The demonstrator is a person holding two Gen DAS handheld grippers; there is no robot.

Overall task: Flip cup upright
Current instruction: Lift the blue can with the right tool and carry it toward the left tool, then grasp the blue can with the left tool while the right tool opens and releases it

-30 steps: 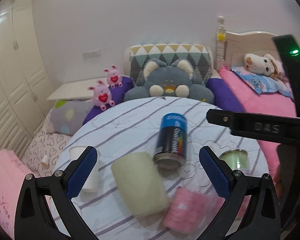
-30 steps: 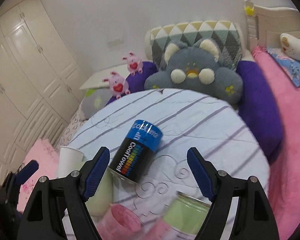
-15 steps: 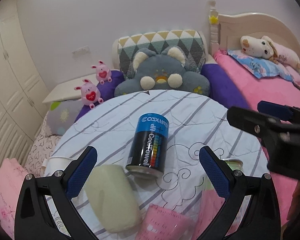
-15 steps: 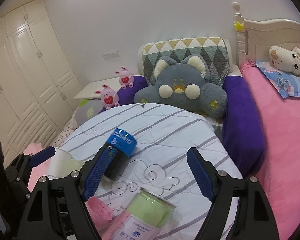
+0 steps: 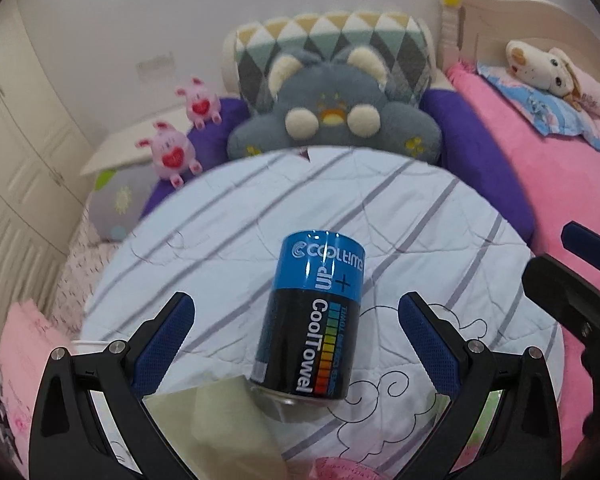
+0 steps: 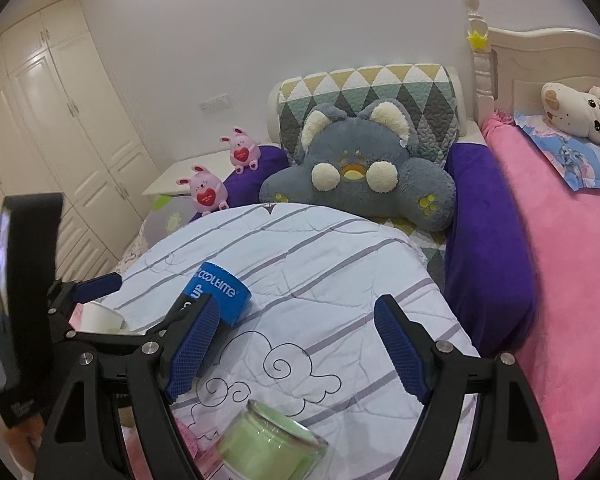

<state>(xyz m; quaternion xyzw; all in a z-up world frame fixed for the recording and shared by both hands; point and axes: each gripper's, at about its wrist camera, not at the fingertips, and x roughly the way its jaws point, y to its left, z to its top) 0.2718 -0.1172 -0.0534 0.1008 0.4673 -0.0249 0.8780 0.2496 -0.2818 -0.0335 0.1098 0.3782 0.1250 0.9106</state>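
Approach step, by my read — nothing gripped yet, no flip begun. The left gripper [image 5: 296,332] has its jaws spread wide and empty, framing the CoolTowel can [image 5: 310,320], which lies on its side on the round striped table [image 5: 440,240], blue end pointing away. The right gripper [image 6: 296,344] is likewise wide open and empty, hovering over bare tablecloth.

The cup [image 5: 228,428] — pale green, on its side — sits at the bottom edge of the left wrist view, touching or just beside the can's near end, below the left finger. Its mouth isn't visible, so can't tell if anything's inside.

Next move, as I judge it: drop the left gripper back & down so the jaws straddle the cup's body, close, then rotate to stand it on its base. Risk: nudging the can, which would likely roll.

Other containers: a white paper cup [image 6: 102,316] stands upright at the table's left edge, inside hidden; a green lidded jar [image 6: 268,448] lies tilted near the right gripper, contents not readable; something pink [image 5: 340,468] beside it, too cropped to ID.
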